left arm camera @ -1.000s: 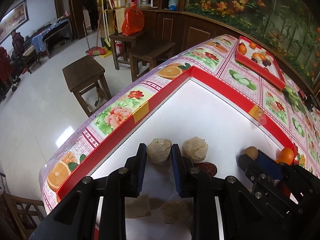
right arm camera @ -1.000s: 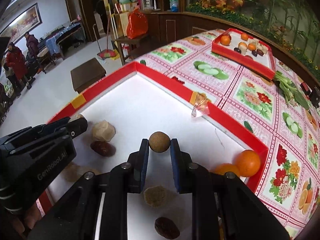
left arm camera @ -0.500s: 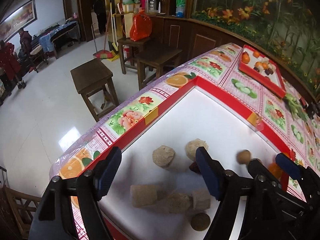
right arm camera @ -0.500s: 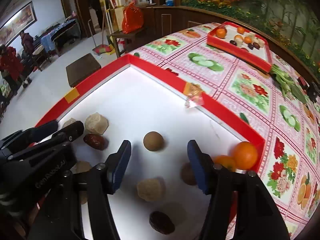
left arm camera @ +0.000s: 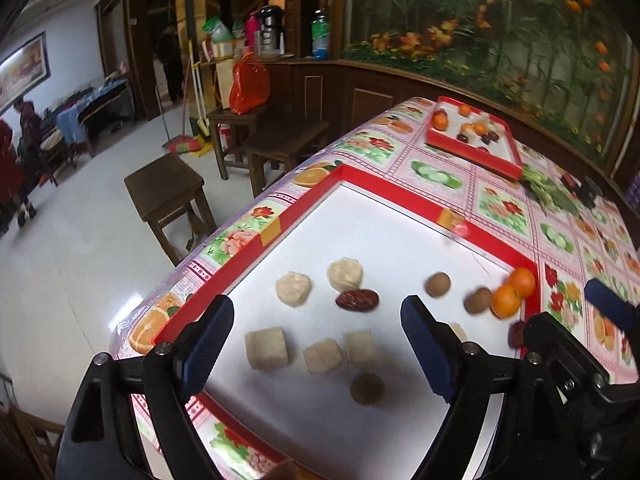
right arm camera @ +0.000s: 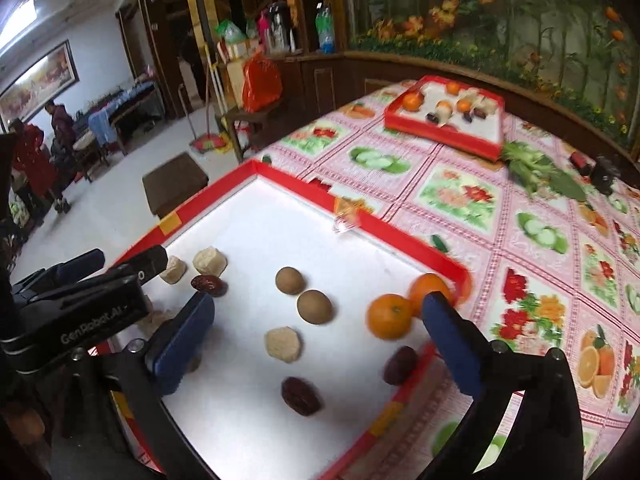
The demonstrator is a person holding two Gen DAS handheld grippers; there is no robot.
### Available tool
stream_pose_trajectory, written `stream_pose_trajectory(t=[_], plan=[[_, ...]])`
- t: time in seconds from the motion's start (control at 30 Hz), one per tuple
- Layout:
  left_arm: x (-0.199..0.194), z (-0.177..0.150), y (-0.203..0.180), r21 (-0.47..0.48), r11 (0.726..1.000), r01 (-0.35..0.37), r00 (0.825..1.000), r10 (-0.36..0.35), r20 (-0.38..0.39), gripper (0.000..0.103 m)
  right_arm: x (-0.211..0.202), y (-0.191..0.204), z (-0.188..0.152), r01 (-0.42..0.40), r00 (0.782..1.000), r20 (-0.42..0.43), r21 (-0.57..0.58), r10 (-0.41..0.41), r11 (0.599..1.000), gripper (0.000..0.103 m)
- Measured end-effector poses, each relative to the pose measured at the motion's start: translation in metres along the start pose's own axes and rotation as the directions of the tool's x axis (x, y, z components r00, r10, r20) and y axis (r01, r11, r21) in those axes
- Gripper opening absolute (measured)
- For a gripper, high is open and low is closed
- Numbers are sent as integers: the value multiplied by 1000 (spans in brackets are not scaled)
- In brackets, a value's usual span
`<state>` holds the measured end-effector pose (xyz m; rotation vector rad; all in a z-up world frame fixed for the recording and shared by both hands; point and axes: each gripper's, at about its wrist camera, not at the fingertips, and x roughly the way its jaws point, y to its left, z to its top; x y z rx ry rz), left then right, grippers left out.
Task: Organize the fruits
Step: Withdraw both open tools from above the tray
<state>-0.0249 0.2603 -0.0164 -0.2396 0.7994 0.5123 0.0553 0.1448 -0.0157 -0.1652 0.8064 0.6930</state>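
Now both the left gripper [left arm camera: 316, 342] and the right gripper [right arm camera: 320, 340] hang released above the tray [left arm camera: 304, 196], apparently ready for choosing another fruit.

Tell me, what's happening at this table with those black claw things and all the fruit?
A person is sorting fruit with a hand-held gripper in each hand. Right now the left gripper and right gripper both hang open above the red-rimmed tray, holding nothing. Two oranges sit in one corner, brown round fruits mid-tray, pale chunks and a red date nearby.
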Motion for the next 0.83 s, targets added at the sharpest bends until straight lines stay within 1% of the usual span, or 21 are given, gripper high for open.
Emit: stream_pose_trajectory(t=[0.1, 0.17, 0.33, 0.43, 0.47, 0.53, 0.57, 0.67, 0.77, 0.83], plan=[[-5, -2, -1, -1, 1000, 0, 1000, 0, 5, 86, -20, -5, -5, -13, 998, 57, 11, 12, 1000, 103], [-7, -4, 0, -2, 1000, 4, 1000, -4, 5, 86, -33, -4, -10, -19, 996, 89, -3, 19, 1000, 103], [-9, -8, 1, -10, 1000, 8, 1000, -8, -11, 86, -52, 0, -19, -24, 992, 122, -49, 30, 999, 103], [-10, -11, 2, -19, 1000, 20, 1000, -20, -16, 87, -58, 3, -24, -26, 992, 125, -70, 35, 997, 103], [-11, -12, 1, -16, 1000, 18, 1000, -18, -14, 88, -61, 5, -26, -24, 991, 126, -80, 34, 997, 103], [-13, -13, 0, -13, 1000, -4, 1000, 4, -13, 103, -65, 7, -30, -26, 991, 127, -93, 38, 995, 103], [-13, -13, 1, -18, 1000, -6, 1000, 6, -13, 103, -67, 8, -32, -31, 991, 127, -101, 43, 994, 103], [-13, -13, 2, -30, 999, 36, 999, -37, -25, 103, -74, 11, -37, -25, 991, 128, -130, 42, 991, 103], [-16, -14, -3, -11, 1000, 22, 1000, -22, -17, 103, -82, 11, -41, -1, 990, 143, -145, 22, 989, 103], [-17, -14, -5, -1, 1000, 16, 1000, -16, -14, 103, -86, 7, -42, -8, 989, 146, -138, 28, 990, 103]])
